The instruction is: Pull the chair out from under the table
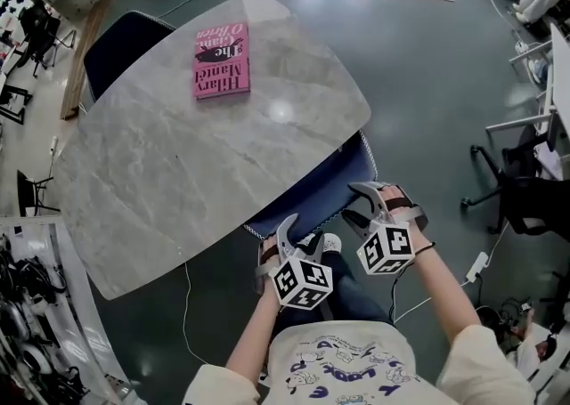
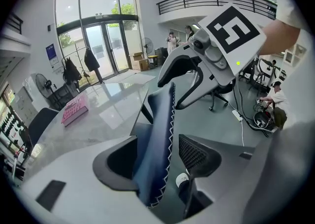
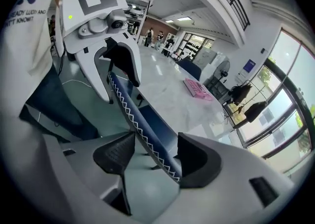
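Observation:
A dark blue chair with white zigzag stitching stands tucked under the near edge of the grey marble table. Only its backrest shows. My left gripper is open and straddles the left part of the backrest's top edge. In the left gripper view the chair back lies against the left jaw, with a gap to the right pad. My right gripper is open over the right part of that edge. There the chair back runs between the jaws, close to the right one and apart from the left pad.
A pink book lies on the far part of the table. Another dark chair stands at the table's far side. A black office chair and a power strip with cables are on the floor to the right. The person's legs are right behind the chair.

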`<state>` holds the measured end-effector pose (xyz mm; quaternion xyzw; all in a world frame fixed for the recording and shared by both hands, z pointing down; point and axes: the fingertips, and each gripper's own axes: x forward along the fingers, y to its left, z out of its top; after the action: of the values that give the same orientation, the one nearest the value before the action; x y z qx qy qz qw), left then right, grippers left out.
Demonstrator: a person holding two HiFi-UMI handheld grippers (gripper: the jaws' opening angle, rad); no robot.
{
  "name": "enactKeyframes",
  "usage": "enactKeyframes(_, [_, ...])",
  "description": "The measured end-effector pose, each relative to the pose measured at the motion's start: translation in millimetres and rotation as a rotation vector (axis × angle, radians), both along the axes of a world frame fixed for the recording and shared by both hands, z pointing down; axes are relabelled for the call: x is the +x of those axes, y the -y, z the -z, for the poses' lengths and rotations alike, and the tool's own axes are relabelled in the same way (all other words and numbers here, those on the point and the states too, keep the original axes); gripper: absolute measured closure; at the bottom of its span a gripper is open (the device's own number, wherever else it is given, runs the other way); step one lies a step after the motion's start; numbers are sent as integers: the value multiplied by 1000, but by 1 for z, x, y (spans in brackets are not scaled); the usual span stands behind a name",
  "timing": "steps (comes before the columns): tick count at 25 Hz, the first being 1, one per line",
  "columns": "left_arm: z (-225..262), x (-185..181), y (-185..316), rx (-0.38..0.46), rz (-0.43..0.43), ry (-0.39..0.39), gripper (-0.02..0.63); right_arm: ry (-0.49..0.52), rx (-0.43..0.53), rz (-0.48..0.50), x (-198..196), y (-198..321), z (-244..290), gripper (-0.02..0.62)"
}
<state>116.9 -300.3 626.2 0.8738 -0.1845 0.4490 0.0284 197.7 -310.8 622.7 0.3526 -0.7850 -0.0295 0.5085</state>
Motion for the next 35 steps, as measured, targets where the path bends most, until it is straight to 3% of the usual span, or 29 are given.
enactKeyframes(8, [-23, -4, 5, -25, -13, 61, 333, -1, -63, 82, 0, 8, -16, 314])
enactKeyframes(14, [-28, -4, 3, -36, -33, 51, 436, -150, -74, 186, 8, 12, -31, 344])
enactKeyframes(23, [-33, -4, -1, 90, -119, 102, 494, -296, -67, 345, 6, 12, -42, 426])
enactKeyframes(35, [-34, -4, -1, 6, -109, 101, 521, -338, -126, 431, 6, 8, -46, 495])
